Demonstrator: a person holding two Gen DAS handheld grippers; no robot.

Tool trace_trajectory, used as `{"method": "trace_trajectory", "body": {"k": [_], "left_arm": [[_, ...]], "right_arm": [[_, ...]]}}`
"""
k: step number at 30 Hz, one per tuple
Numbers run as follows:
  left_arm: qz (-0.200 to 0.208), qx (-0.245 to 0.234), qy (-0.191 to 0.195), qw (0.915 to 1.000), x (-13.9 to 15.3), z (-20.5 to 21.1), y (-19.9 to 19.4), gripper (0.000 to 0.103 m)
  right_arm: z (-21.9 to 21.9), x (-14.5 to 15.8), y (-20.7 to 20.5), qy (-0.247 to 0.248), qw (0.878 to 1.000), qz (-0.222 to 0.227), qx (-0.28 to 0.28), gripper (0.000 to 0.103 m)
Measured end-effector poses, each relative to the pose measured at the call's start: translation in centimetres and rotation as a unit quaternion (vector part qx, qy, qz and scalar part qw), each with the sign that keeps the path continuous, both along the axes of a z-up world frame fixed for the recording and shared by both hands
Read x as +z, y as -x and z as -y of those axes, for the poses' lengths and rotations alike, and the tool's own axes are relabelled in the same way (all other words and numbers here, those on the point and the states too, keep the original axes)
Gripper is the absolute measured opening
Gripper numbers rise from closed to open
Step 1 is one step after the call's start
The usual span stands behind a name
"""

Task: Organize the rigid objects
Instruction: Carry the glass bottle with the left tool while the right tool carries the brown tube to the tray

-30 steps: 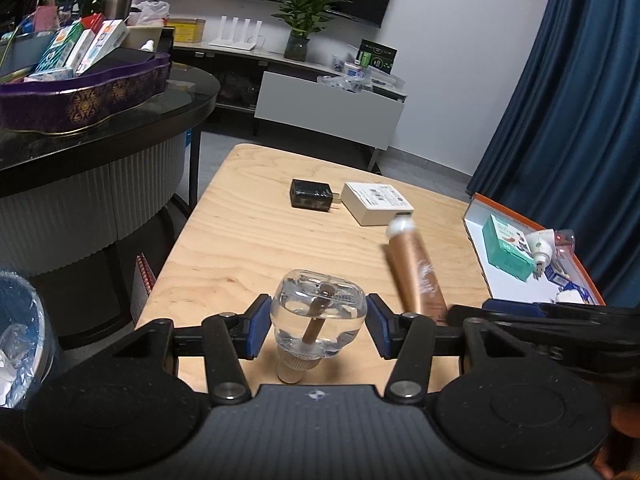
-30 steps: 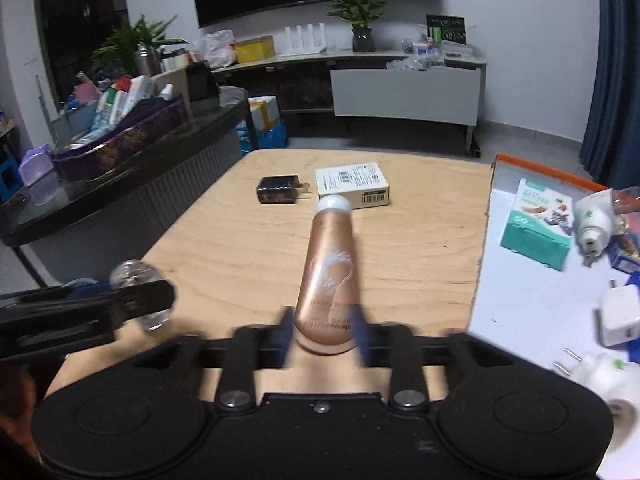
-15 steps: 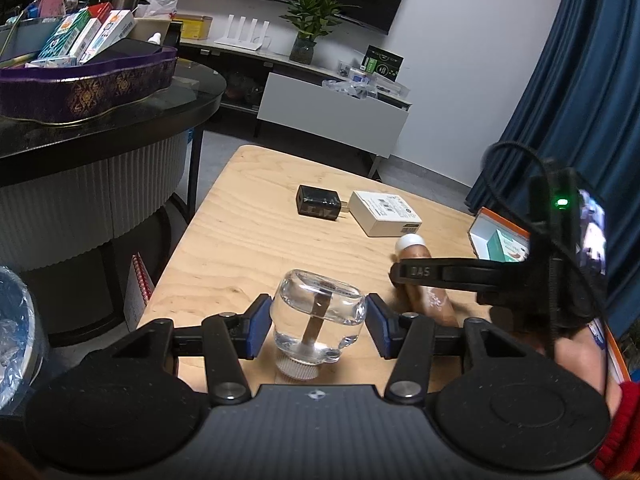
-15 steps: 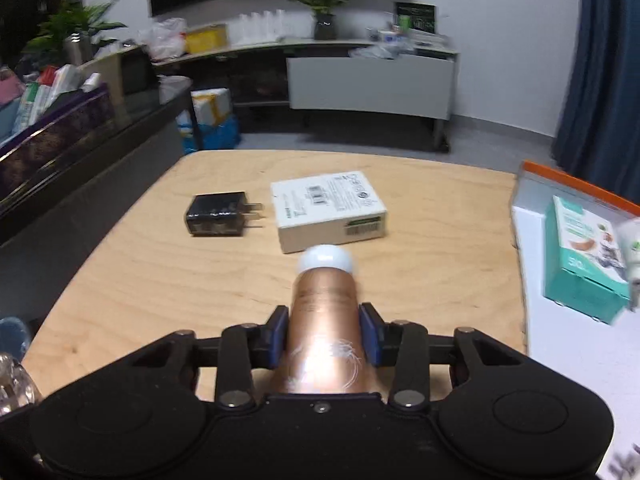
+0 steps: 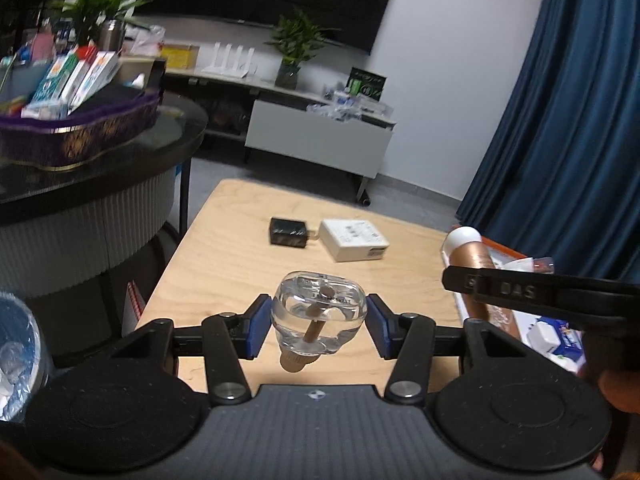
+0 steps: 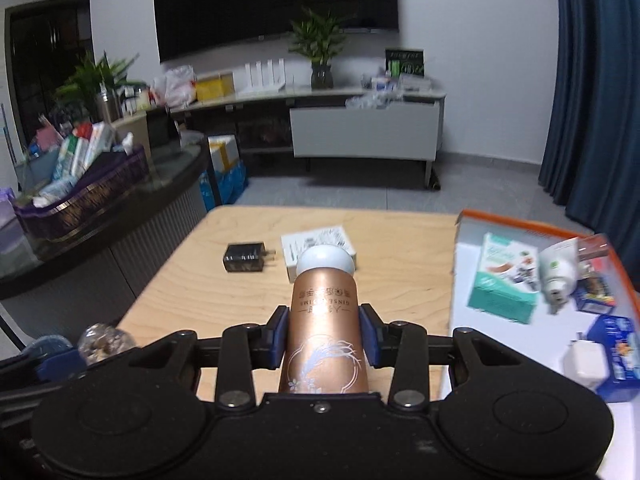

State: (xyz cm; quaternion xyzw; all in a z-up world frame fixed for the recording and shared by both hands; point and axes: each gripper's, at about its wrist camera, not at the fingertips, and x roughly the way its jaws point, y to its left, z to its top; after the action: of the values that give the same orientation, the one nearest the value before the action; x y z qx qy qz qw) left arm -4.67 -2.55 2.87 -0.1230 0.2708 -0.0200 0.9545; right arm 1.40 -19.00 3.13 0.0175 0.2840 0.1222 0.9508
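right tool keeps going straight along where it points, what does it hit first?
Probably the white box on the wooden table: it lies straight past the cap of the copper bottle the right tool holds. Depth is unclear; the bottle's cap would touch first.

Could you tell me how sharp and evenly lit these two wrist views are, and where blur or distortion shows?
Left wrist view: dim room, the clear glass bottle is sharp, the purple basket is slightly smeared, and the blue curtain bows with the fisheye. Right wrist view: the copper bottle is crisp, the items in the white tray are blurred, and the dark screen shows little glare.
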Motion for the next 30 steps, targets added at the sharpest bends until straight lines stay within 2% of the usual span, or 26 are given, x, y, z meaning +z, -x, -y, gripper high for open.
{"method": "trace_trajectory", "body": {"k": [7, 14, 22, 30], "left_arm": [[0.021, -0.017, -0.010, 0.9996, 2.4, 2.4, 1.4, 0.052], [0.039, -0.062, -0.021, 0.9971, 3.8, 6.4, 1.8, 0.052], [0.054, -0.113, -0.037, 0.9915, 4.3, 11.1, 1.7, 0.052], [0.053, -0.143, -0.027, 0.9879, 3.9, 14.2, 0.4, 0.052]], "right_arm": [[3.9, 2.5, 4.1, -0.028, 0.999, 0.030, -0.021, 0.046], [9.3, 4.1, 7.7, -0.036, 0.995, 0.067, -0.067, 0.046], [14.7, 4.1, 10.9, -0.036, 0.988, 0.086, -0.124, 0.046], [18.4, 3.0, 11.4, -0.050, 0.982, 0.083, -0.163, 0.046]]}}
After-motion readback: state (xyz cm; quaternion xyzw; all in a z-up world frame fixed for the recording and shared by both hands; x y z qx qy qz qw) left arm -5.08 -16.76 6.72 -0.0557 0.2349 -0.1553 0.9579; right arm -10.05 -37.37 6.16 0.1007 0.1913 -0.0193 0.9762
